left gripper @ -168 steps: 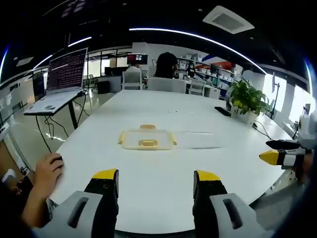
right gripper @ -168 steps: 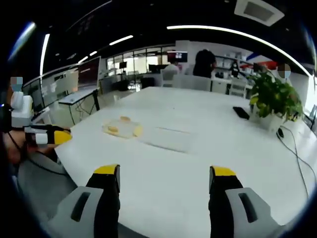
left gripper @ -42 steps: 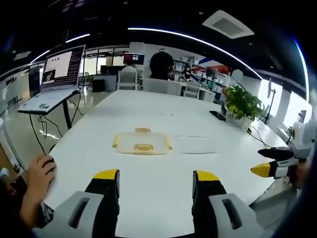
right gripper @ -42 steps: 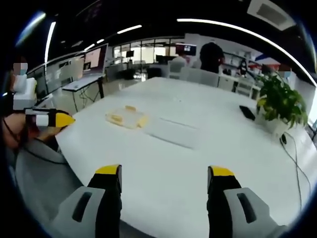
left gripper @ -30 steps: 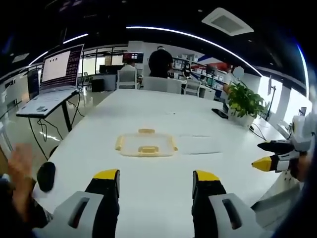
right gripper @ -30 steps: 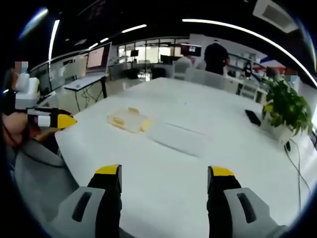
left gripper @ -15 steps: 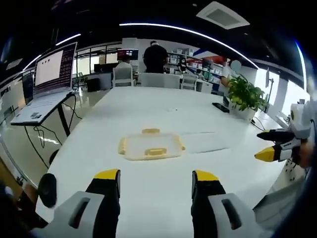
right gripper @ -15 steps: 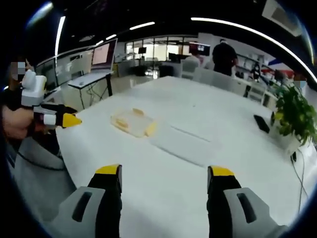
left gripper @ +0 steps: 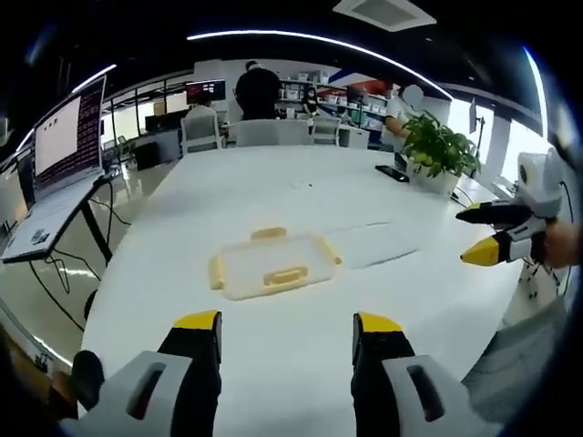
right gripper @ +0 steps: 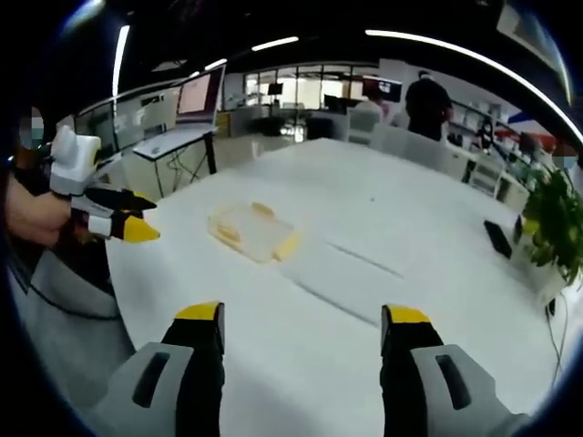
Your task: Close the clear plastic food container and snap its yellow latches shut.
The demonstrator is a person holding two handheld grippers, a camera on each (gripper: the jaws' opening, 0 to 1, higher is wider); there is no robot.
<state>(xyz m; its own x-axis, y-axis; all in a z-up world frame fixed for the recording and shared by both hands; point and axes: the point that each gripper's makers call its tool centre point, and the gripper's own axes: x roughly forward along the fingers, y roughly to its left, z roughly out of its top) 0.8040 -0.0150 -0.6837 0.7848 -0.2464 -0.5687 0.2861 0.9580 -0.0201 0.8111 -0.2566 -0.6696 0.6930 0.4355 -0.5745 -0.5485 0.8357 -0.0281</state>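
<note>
While held above the near table edge:
Left hand-held gripper (left gripper: 286, 332): jaws apart, nothing between.
Right hand-held gripper (right gripper: 307, 326): jaws apart, nothing between.
Container (left gripper: 272, 264): flat on white table (left gripper: 273, 191), well ahead, yellow latches (left gripper: 286, 276) on sides.
Clear sheet (left gripper: 375, 246): just beside container.

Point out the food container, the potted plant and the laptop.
food container (left gripper: 271, 265), left gripper view, middle of its clear top.
potted plant (left gripper: 435, 148), left gripper view, its leaves.
laptop (left gripper: 62, 137), left gripper view, its screen.
</note>
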